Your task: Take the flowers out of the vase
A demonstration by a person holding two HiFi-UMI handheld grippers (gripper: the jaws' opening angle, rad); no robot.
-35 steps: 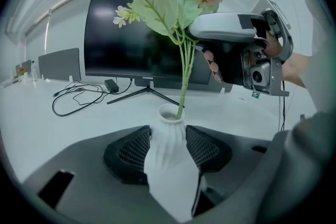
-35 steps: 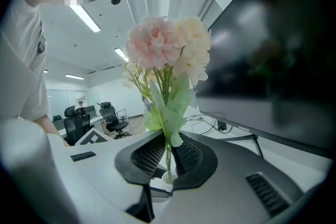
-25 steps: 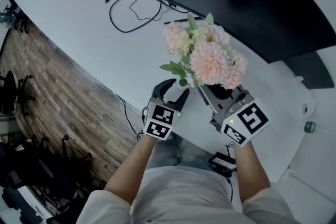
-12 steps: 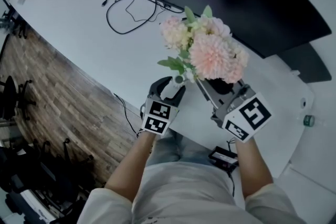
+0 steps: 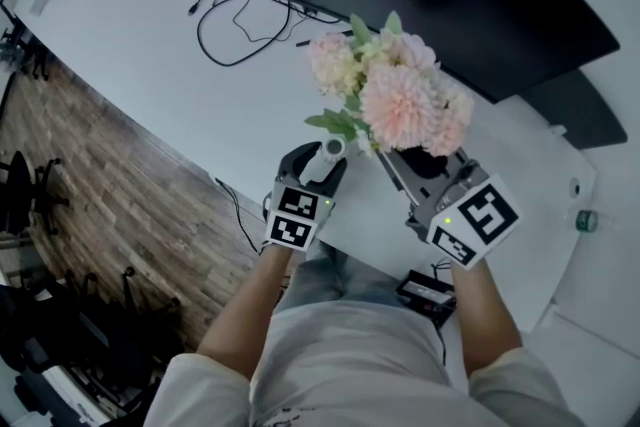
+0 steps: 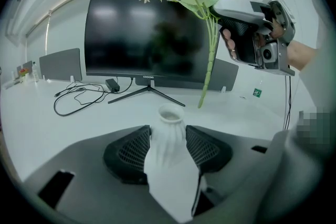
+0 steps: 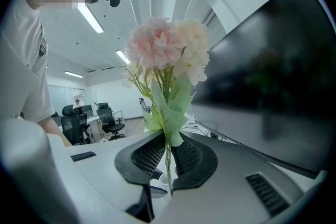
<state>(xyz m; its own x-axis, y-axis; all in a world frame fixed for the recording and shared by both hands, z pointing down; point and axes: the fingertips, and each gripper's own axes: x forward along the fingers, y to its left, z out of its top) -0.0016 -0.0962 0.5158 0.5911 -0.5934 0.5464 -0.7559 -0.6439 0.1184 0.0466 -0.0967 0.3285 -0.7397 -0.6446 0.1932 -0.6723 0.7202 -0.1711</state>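
Observation:
A bunch of pink and cream flowers hangs in the air, with my right gripper shut on its green stems. In the left gripper view the stem ends above the table, clear of the vase's mouth, and the right gripper holds it high up. The small white ribbed vase stands upright between the pads of my left gripper, which is shut on it. From the head view the vase shows just left of the blooms, in my left gripper.
A large dark monitor stands behind on the white table, with a looped black cable in front of it. The table's near edge runs along a wooden floor. A black device lies below the edge.
My right gripper has carried the bunch a little higher. The vase's mouth, hidden by leaves before, now shows beside the stems. The left gripper has kept still with the vase.

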